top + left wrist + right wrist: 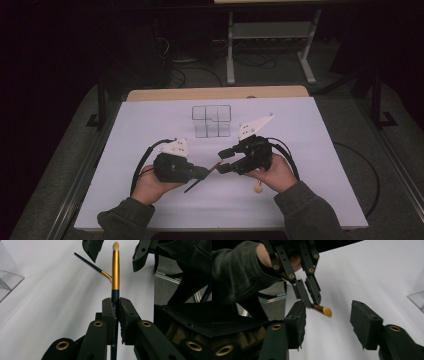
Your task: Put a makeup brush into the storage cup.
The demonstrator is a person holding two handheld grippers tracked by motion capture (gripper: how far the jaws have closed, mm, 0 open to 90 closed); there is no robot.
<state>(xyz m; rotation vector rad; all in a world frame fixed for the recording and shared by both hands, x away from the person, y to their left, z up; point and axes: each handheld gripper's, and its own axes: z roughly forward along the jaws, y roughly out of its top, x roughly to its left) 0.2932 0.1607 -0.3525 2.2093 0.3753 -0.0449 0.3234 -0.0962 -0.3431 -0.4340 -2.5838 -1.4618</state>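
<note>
The left gripper (115, 305) is squeezed tight on a makeup brush (115, 272). Its two black jaws pinch the dark handle, and the gold part and the pale soft tip stick out past them. In the high view the left gripper (202, 172) sits low on the bench (150, 125), and the brush (216, 165) points toward the other hand.

The right gripper (328, 322) is not holding anything. Its jaws stand apart, one on each side of the brush tip (327, 312), and they do not touch it. In the high view the right gripper (225, 160) is very close to the left one, tip to tip.

A second brush (92, 265) lies flat on the white bench behind the held one. A small brush with a round pale end (258, 188) lies just beside the right hand (276, 172). A clear box with little sections (211, 120) stands farther back on the bench, well apart from both grippers.
</note>
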